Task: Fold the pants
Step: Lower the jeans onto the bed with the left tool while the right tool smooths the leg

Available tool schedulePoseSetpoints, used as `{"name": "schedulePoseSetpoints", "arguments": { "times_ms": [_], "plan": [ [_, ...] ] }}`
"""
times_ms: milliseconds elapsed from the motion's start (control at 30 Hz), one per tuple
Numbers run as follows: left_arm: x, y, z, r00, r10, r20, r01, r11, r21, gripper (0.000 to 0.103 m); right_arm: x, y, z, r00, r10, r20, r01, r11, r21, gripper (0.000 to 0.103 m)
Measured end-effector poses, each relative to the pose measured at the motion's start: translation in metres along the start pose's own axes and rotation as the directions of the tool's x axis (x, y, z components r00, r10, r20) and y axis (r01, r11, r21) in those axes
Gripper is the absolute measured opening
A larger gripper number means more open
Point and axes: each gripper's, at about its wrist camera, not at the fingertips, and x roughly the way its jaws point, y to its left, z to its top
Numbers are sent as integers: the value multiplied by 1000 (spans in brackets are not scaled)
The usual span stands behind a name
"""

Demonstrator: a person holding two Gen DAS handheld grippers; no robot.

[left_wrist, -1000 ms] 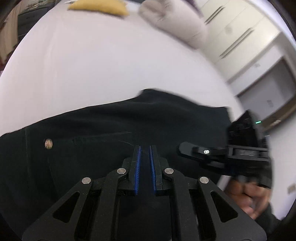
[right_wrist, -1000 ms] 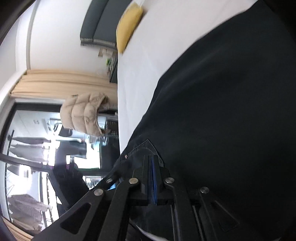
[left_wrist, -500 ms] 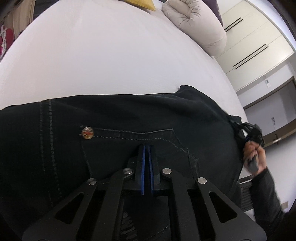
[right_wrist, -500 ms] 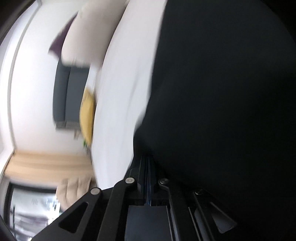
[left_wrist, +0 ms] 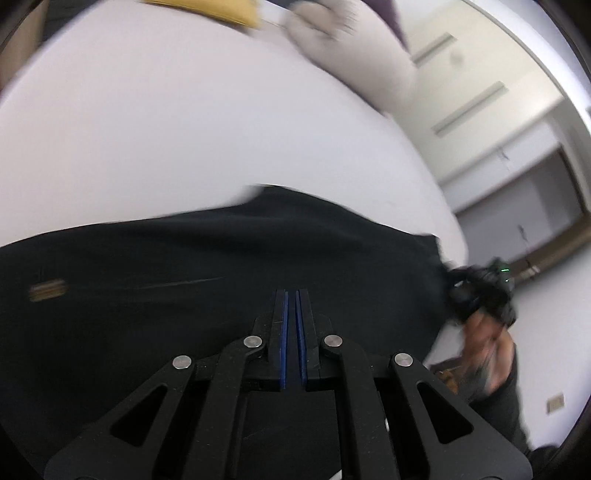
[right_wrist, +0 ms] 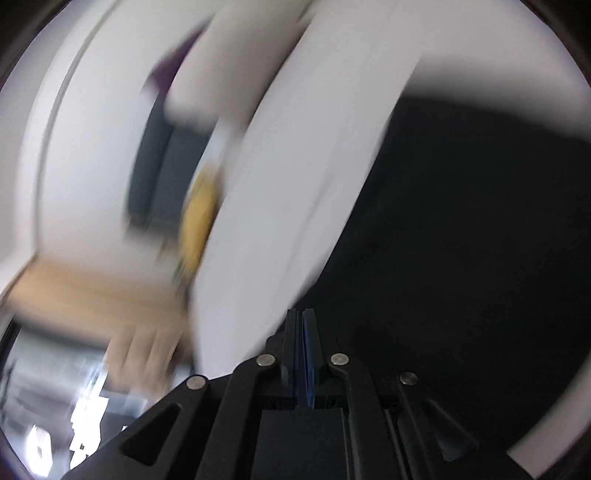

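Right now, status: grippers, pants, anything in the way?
Left gripper shut, right gripper shut. Black pants spread on white bed. Grip unclear, nothing blocking.

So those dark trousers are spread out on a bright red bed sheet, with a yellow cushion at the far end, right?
Not quite: the bed sheet is white, not red, as the left wrist view shows. The rest holds: the dark trousers lie spread on it, with a yellow cushion at the far end.
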Motion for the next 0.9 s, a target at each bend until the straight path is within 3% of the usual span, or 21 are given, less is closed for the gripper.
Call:
{"name": "schedulePoseSetpoints", "arguments": {
  "times_ms": [67, 133, 233, 300, 433, 567, 667, 733, 767, 800, 833, 900],
  "plan": [
    [33, -16, 6, 999, -14, -45, 15, 999, 29, 6, 53, 15, -45, 990, 46, -133, -47, 999, -6, 6],
    [61, -17, 10, 995, 12, -101, -10, 1000, 23, 6, 79, 7, -66, 981, 36, -193, -35, 999, 10, 1],
    [75, 3, 12, 993, 22, -119, -22, 1000, 7, 6, 89, -3, -39, 986, 60, -155, -53, 997, 47, 0],
    [70, 19, 12, 995, -6, -101, 2, 999, -35, 6, 63, -15, -21, 997, 8, -75, -7, 1000, 14, 0],
    [55, 46, 8, 998, -36, -59, 30, 995, -94, 6, -2, -76, 31, 991, 38, 131, -61, 981, 182, 0],
    [43, 65, 11, 999, -15, -29, 12, 994, -106, 6, -80, -125, 70, 961, -25, 276, -41, 973, 228, 0],
    [22, 86, 10, 1000, 19, 17, -16, 990, -142, 6, -111, -136, 89, 939, -80, 334, -8, 967, 254, 0],
    [1, 101, 6, 996, 60, 64, -49, 985, -165, 6, -133, -128, 95, 911, -177, 374, 90, 967, 238, 0],
    [-11, 107, 5, 993, 80, 84, -64, 982, -178, 6, -146, -122, 93, 885, -251, 393, 160, 955, 250, 5],
    [-22, 111, 4, 987, 126, 103, -105, 977, -185, 6, -158, -121, 91, 871, -270, 410, 168, 949, 268, 5],
    [-39, 115, 2, 979, 162, 122, -137, 972, -191, 6, -172, -118, 82, 874, -234, 427, 125, 955, 269, 7],
    [-74, 113, 0, 959, 223, 174, -189, 963, -192, 6, -187, -98, 60, 885, -211, 415, 129, 968, 217, 31]
  ]
}}
